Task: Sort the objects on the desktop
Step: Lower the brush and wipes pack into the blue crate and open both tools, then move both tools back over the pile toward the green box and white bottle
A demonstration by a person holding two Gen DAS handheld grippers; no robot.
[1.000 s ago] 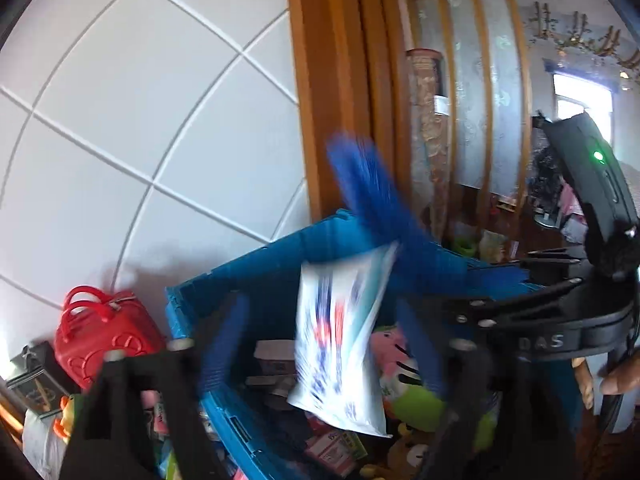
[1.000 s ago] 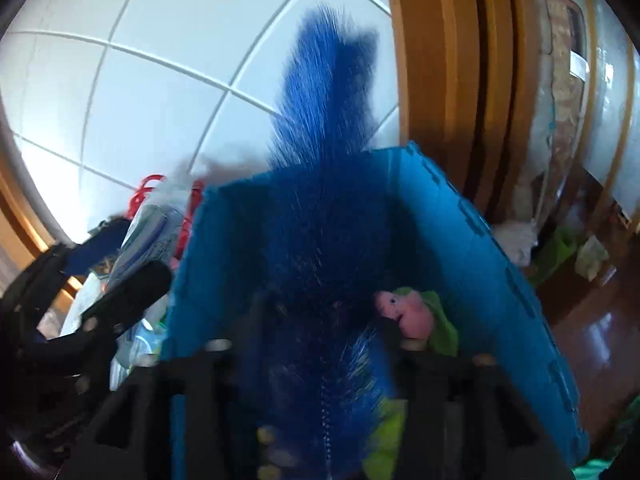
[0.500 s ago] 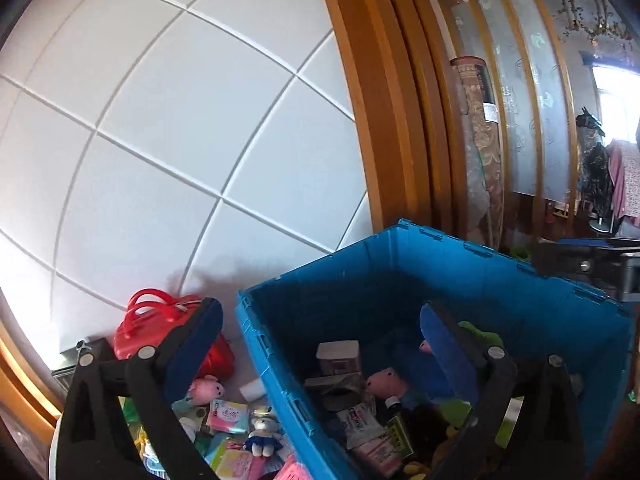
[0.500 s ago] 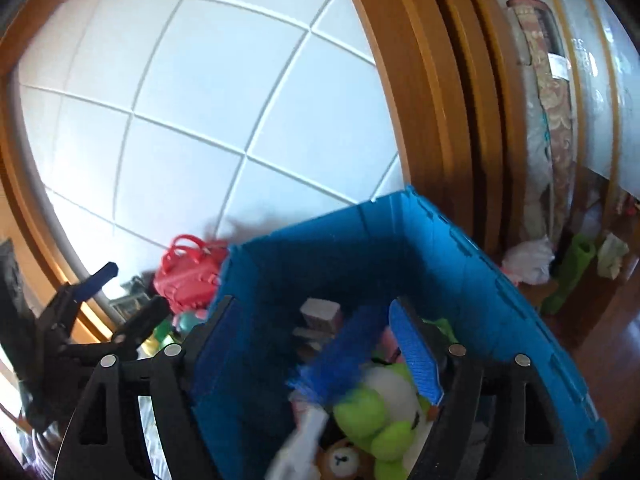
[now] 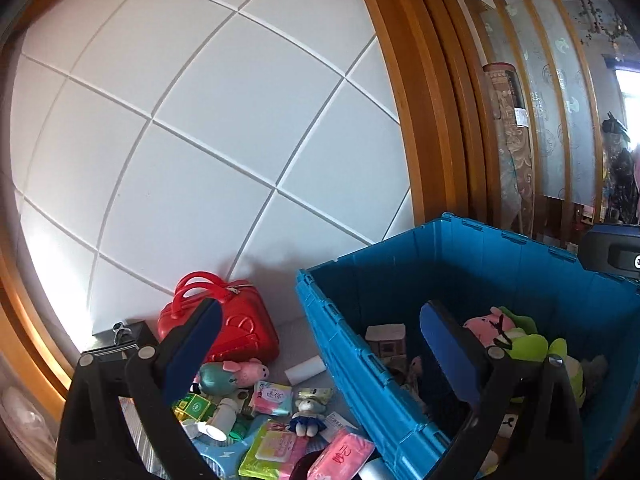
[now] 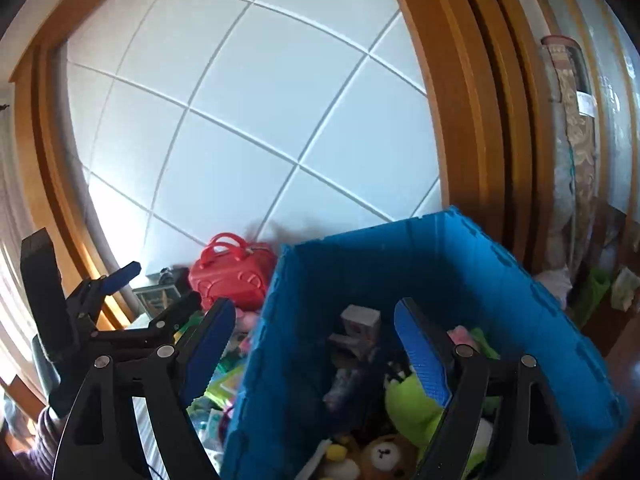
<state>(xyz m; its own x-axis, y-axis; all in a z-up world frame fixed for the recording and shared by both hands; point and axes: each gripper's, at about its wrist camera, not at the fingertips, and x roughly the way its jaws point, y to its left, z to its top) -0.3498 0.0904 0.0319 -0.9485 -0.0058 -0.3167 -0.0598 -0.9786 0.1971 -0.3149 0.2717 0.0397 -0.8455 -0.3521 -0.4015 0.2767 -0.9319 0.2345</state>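
A blue plastic crate (image 5: 400,264) stands on the right, holding a green frog plush (image 5: 528,348), a pink plush and a small box (image 5: 386,336). My left gripper (image 5: 320,348) is open and empty, its fingers straddling the crate's near left wall. Loose items lie left of the crate: a red case (image 5: 224,328), tissue packs (image 5: 344,452), a small doll (image 5: 306,416). In the right wrist view my right gripper (image 6: 314,348) hangs over the crate (image 6: 360,248), jaws opening, nothing between them. Below it lie the frog plush (image 6: 412,396) and a bear (image 6: 384,456).
A white tiled wall (image 5: 200,140) with a wooden frame (image 5: 424,120) rises close behind the crate. A dark box (image 5: 116,336) sits left of the red case. The left gripper (image 6: 150,292) shows at the left of the right wrist view, beside the red case (image 6: 228,276).
A second ago the left gripper held a white packet and the right a blue brush over the crate. Both were let go into it, both jaws opened, and both views swung left.
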